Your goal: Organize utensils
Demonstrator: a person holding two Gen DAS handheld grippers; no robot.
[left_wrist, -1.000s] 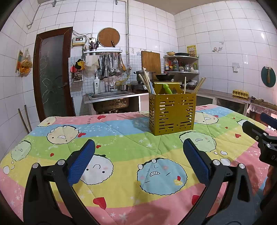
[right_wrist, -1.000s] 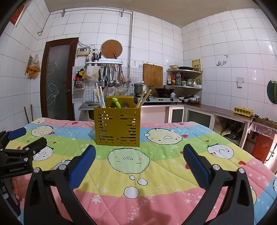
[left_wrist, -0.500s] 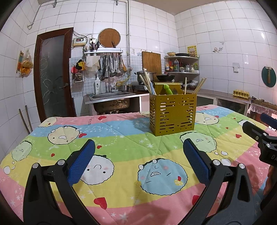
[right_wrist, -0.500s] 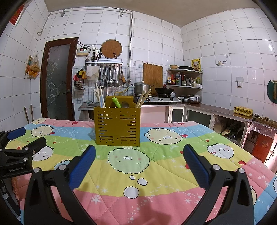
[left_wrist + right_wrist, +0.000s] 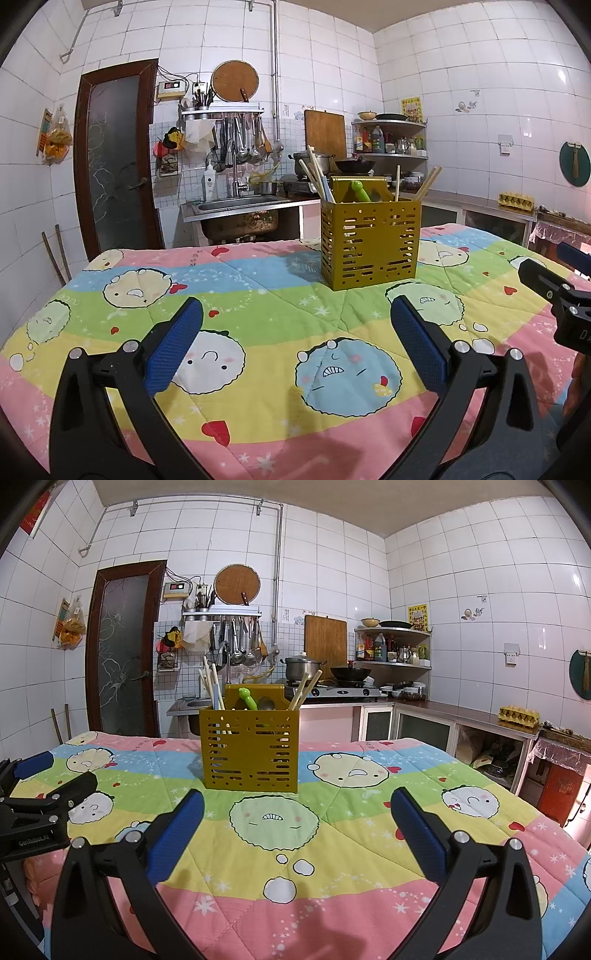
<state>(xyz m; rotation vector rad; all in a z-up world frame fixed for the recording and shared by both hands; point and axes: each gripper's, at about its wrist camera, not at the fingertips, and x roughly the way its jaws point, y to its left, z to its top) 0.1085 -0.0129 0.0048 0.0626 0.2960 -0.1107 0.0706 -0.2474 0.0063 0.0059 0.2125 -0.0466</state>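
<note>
Both the left gripper (image 5: 295,347) and the right gripper (image 5: 297,827) hang wide open and empty, with the yellow holder (image 5: 249,748) far ahead of the jaws, so a clumsy push could tip it and spill the chopsticks (image 5: 212,685).

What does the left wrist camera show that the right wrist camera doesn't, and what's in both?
Only the left wrist view shows the right gripper, at its right edge. Only the right wrist view shows the left gripper, at its left edge, and the red container on the floor. Both show the yellow utensil holder with chopsticks and a green-handled utensil standing on the cartoon quilt; both grippers are open and empty.
</note>
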